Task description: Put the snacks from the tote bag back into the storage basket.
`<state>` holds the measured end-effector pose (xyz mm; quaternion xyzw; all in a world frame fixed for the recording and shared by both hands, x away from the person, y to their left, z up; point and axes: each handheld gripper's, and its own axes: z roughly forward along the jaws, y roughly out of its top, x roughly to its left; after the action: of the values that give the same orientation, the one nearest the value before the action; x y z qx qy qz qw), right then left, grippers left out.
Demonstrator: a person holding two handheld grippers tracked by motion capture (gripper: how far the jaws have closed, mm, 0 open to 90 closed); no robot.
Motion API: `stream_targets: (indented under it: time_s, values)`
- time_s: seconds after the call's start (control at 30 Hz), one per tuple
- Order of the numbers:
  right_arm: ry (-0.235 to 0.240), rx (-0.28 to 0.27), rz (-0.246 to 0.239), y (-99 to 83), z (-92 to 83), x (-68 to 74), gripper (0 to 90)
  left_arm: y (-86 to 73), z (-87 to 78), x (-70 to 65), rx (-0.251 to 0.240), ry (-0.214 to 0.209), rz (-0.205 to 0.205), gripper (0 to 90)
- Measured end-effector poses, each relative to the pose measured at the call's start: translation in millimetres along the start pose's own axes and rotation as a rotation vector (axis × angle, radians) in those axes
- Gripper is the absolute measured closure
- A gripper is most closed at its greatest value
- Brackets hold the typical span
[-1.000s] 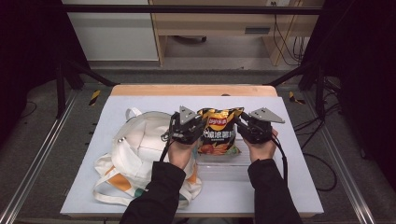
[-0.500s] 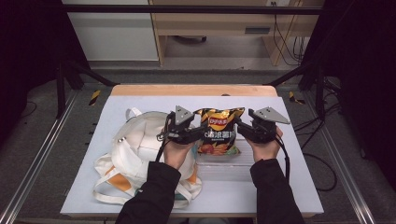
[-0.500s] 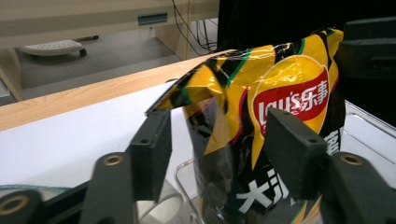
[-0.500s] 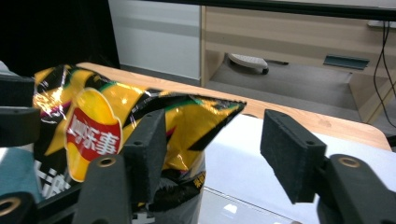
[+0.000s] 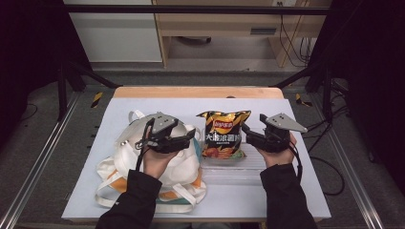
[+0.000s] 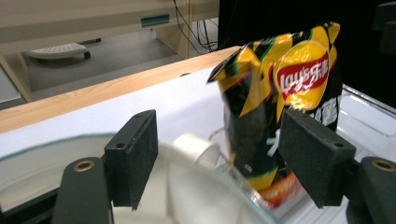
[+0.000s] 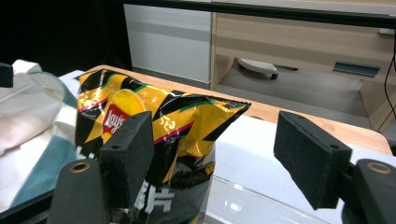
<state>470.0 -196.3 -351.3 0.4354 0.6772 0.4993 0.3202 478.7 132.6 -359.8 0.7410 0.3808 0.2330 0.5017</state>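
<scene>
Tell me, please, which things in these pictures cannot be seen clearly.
- Chip bag: its lower end is cut off by the bottom edge in the right gripper view.
- Clear tray: high view, its outline is faint on the table.
- Backpack: high view, the left gripper and hand cover its middle; left gripper view, blurred.

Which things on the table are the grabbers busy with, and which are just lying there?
In the job:
- chip bag, standing in the clear tray
- left gripper and right gripper, one on each side of the bag, jaws just opened, nothing held

Just lying about:
- white backpack, under the left hand
- white table cover
</scene>
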Motion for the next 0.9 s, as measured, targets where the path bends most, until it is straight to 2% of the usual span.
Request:
stream_targets:
  time_s: [0.1, 0.37, 0.6, 0.67, 0.9]
  values:
    - [0.012, 0.002, 0.007, -0.2, -6.4, -0.2, 26.8, -7.2, -9.9, 7.6, 0.018, 0.013, 0.015, 27.5]
    - [0.040, 0.025, -0.008, -8.1, -16.1, -0.2, 24.4, -26.0, -35.9, 27.3, 0.036, 0.042, 0.008, 26.7]
    - [0.065, 0.038, -0.001, -17.4, -22.7, -2.3, 22.4, -45.6, -58.1, 42.8, 0.057, 0.079, 0.013, 26.8]
    - [0.070, 0.054, -0.011, -24.3, -25.9, -4.1, 22.1, -50.2, -64.7, 48.3, 0.054, 0.090, 0.003, 26.8]
    - [0.073, 0.057, -0.019, -36.9, -33.8, -9.2, 21.4, -68.7, -86.4, 64.7, 0.049, 0.128, -0.026, 26.9]
